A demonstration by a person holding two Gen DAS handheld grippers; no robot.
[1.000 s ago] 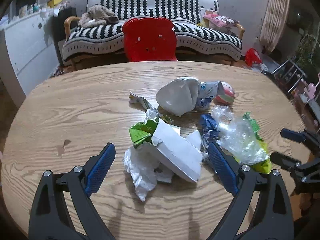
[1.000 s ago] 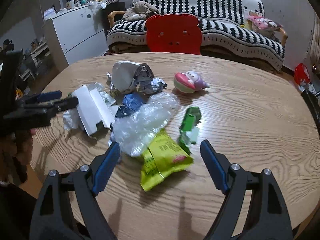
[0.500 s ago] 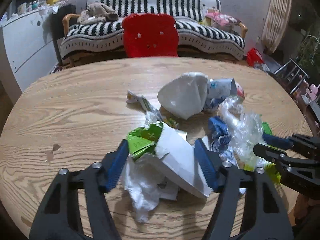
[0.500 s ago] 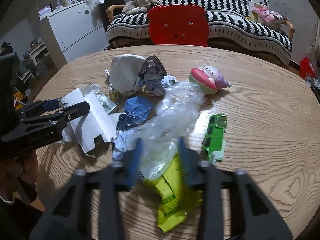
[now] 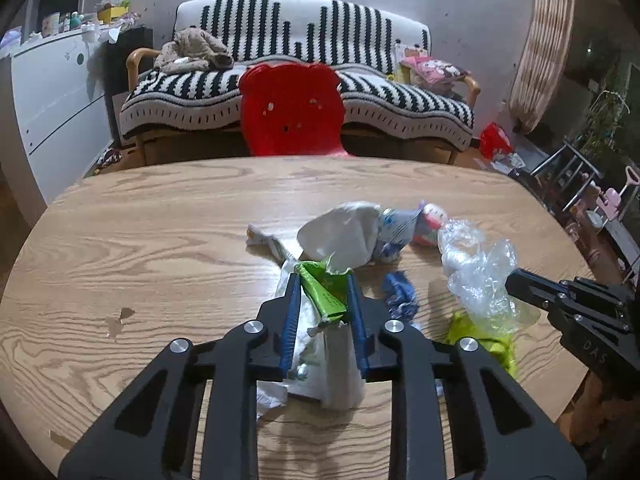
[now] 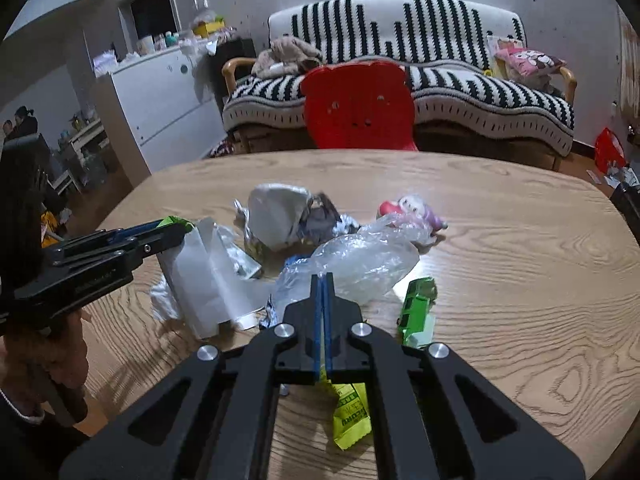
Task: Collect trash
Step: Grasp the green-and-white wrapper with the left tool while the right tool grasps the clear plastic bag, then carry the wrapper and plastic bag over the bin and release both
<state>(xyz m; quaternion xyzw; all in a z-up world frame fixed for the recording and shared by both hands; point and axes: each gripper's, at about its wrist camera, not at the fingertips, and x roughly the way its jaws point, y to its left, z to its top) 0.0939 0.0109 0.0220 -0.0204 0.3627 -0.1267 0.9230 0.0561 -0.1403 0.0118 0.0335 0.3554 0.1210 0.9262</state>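
Observation:
Trash lies heaped on a round wooden table [image 5: 160, 240]. My left gripper [image 5: 322, 282] has its jaws closing on a torn white and green carton [image 5: 340, 368], whose green flap sticks up between the blue pads; the carton hangs tilted with crumpled white paper under it. In the right wrist view that gripper [image 6: 176, 230] holds the carton [image 6: 204, 276] from the left. My right gripper [image 6: 322, 278] is shut on a clear plastic bag [image 6: 360, 258], and a yellow-green wrapper [image 6: 350, 412] dangles below its fingers. A crumpled white bag [image 5: 344, 236] and a blue wrapper [image 5: 398, 296] lie behind.
A green toy bus [image 6: 418, 308] and a pink toy [image 6: 412, 210] rest on the table right of the heap. A red chair [image 5: 292, 108] stands at the far edge, with a striped sofa [image 5: 360, 92] behind. A white cabinet [image 6: 160, 108] is at far left.
Both grippers went from wide open to closed, the left on the carton, the right on the plastic bag and wrapper. Both rose a little, lifting their trash off the table.

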